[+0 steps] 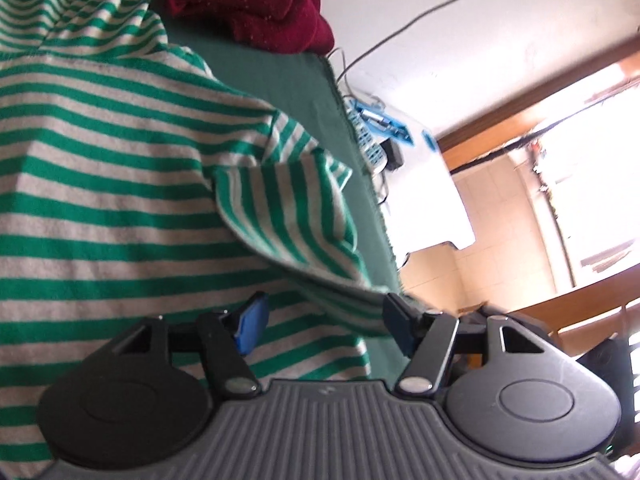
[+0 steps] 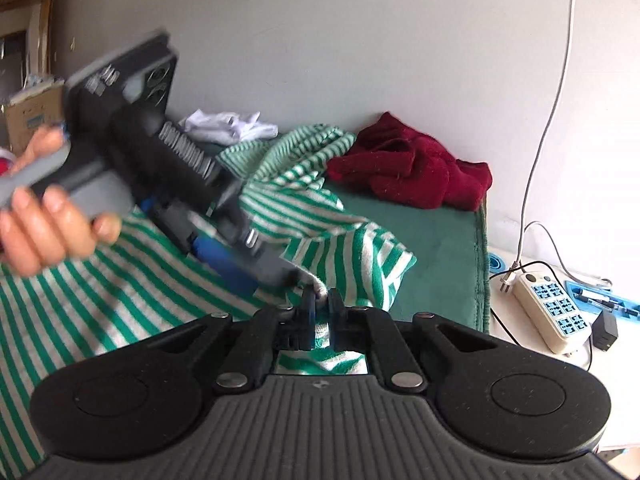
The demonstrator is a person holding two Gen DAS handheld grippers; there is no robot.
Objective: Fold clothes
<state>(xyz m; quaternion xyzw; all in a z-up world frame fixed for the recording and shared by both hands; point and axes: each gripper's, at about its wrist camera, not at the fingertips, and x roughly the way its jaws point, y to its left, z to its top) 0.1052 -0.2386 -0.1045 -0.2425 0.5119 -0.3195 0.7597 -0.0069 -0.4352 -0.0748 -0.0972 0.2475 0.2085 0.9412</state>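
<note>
Fingers of our right gripper (image 2: 320, 300) are pinched nearly together on a fold of the green-and-white striped shirt (image 2: 120, 280), with a small tuft of its fabric bunched between the pads. Our left gripper (image 1: 326, 320) stands with its fingers wide apart; a hem edge of the shirt runs across the gap between them and lies against the right-hand finger (image 1: 396, 320), but the pads do not press on it, and the blue-padded finger (image 1: 252, 328) hangs just above the cloth.

We see the striped shirt spread over a green cloth (image 2: 440, 248) that covers the table. In the right wrist view its body lies to the near left, its long axis running from there toward the far wall, where it ends in a rumpled heap. One flap is lifted and drapes down just right of the gripped fold, its stripes running up and down. In the left wrist view the stripes on the body run across the frame, and a short sleeve (image 1: 288, 208) juts toward the edge of the green cloth.

Beyond the shirt, a dark red garment (image 2: 412, 168) lies crumpled at the far right corner of the green cloth, and a white garment (image 2: 228, 124) sits behind the shirt's far end. Right of the shirt, off the green cloth, lies a power strip (image 2: 556, 312). A hand (image 2: 44, 224) grips the left gripper's handle above the shirt's left side.
</note>
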